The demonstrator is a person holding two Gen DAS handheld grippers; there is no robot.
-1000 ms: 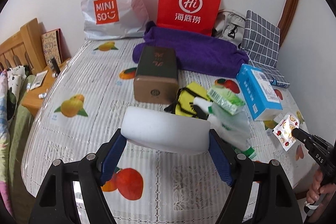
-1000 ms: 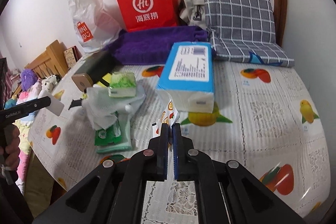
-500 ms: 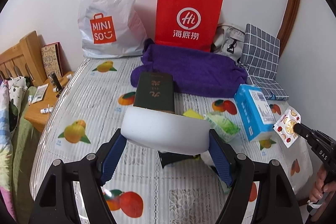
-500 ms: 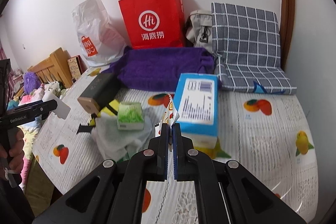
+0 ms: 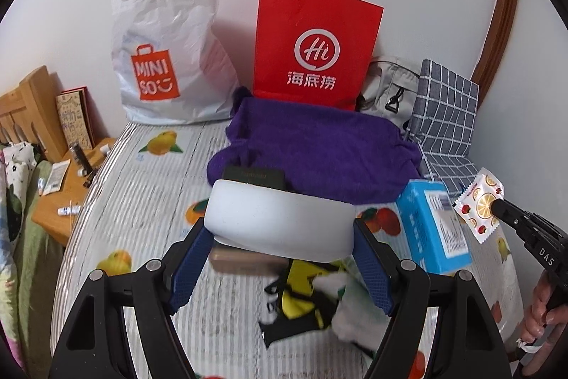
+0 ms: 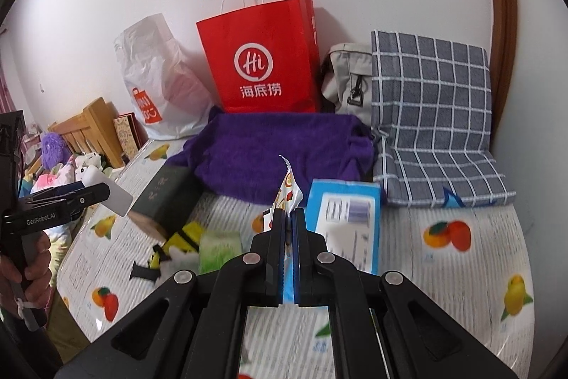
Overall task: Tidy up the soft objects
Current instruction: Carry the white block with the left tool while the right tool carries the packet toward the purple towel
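Note:
My left gripper (image 5: 280, 233) is shut on a white sponge block (image 5: 280, 222) and holds it above the bed. The sponge also shows at the left of the right wrist view (image 6: 110, 192). My right gripper (image 6: 288, 219) is shut on a small fruit-print sachet (image 6: 289, 192), which also shows at the right of the left wrist view (image 5: 477, 205). On the bed below lie a yellow and black plush (image 5: 305, 297), a green tissue pack (image 6: 218, 249), a blue tissue box (image 6: 346, 226) and a purple towel (image 5: 319, 151).
A red paper bag (image 5: 316, 45) and a white Miniso bag (image 5: 167, 41) stand against the wall. A dark green box (image 6: 167, 198), a grey backpack (image 6: 346, 80) and a checked cushion (image 6: 433, 116) lie on the bed. A wooden bedside table (image 5: 64, 194) is left.
Both grippers have risen and pulled back from the bed with their objects still held. The items on the bed now sit lower in both views.

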